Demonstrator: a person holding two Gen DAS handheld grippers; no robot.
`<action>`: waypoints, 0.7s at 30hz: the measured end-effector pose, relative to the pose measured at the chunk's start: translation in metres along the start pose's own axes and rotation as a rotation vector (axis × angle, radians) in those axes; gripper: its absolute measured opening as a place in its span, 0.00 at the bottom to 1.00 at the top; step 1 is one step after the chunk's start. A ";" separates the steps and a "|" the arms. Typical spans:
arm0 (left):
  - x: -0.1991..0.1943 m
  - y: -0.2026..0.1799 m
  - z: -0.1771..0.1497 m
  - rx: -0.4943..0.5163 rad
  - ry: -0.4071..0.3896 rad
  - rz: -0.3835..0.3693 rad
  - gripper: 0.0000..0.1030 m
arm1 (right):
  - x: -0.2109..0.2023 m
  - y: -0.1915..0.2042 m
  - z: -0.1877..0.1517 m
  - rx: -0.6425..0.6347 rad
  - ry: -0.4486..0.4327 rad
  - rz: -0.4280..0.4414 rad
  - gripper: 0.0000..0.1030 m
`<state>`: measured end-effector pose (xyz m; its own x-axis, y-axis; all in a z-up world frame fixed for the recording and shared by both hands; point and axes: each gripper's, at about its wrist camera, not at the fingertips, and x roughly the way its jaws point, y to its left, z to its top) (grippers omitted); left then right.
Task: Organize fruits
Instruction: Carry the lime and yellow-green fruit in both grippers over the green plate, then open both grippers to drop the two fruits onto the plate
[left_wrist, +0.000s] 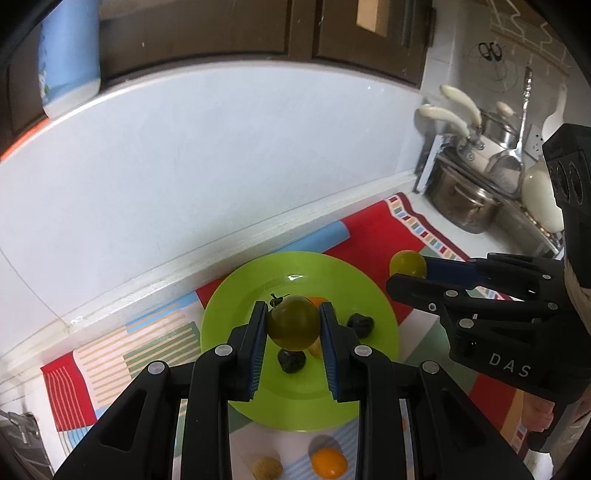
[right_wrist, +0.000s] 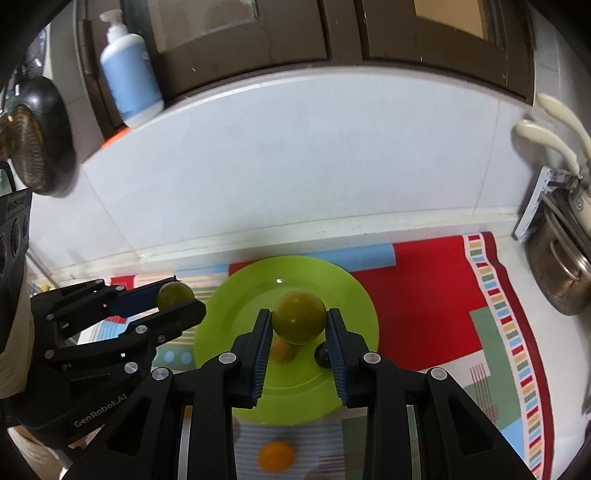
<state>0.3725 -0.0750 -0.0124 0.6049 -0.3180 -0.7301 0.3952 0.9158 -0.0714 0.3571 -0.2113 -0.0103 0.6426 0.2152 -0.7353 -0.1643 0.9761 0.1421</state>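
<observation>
A lime green plate (left_wrist: 258, 280) (right_wrist: 236, 306) lies on a colourful mat. My left gripper (left_wrist: 293, 325) is shut on a green round fruit (left_wrist: 293, 323) with a stem, held above the plate; it shows at the left in the right wrist view (right_wrist: 175, 295). My right gripper (right_wrist: 299, 323) is shut on another green round fruit (right_wrist: 299, 321), also above the plate; it shows at the plate's right edge in the left wrist view (left_wrist: 408, 263). Two dark fruits (left_wrist: 360, 325) (left_wrist: 291, 361) and a yellowish one (right_wrist: 282, 350) lie on the plate.
An orange fruit (left_wrist: 328, 461) (right_wrist: 276, 456) and a brown nut-like fruit (left_wrist: 267, 468) lie on the mat (left_wrist: 380, 229) in front of the plate. Steel pots (left_wrist: 461, 206) and a rack stand at the right. A white wall runs behind. A blue pump bottle (right_wrist: 129, 77) stands on a ledge.
</observation>
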 end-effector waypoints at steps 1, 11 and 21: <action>0.005 0.002 0.001 -0.001 0.006 0.001 0.27 | 0.004 -0.001 0.000 0.001 0.007 -0.001 0.30; 0.048 0.016 -0.003 -0.014 0.077 0.001 0.27 | 0.047 -0.013 0.000 0.012 0.086 -0.009 0.30; 0.072 0.019 -0.004 -0.014 0.118 -0.002 0.27 | 0.072 -0.021 -0.002 0.020 0.132 -0.004 0.30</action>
<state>0.4211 -0.0794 -0.0693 0.5179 -0.2898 -0.8048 0.3866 0.9186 -0.0820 0.4055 -0.2163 -0.0677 0.5391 0.2073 -0.8163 -0.1466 0.9775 0.1514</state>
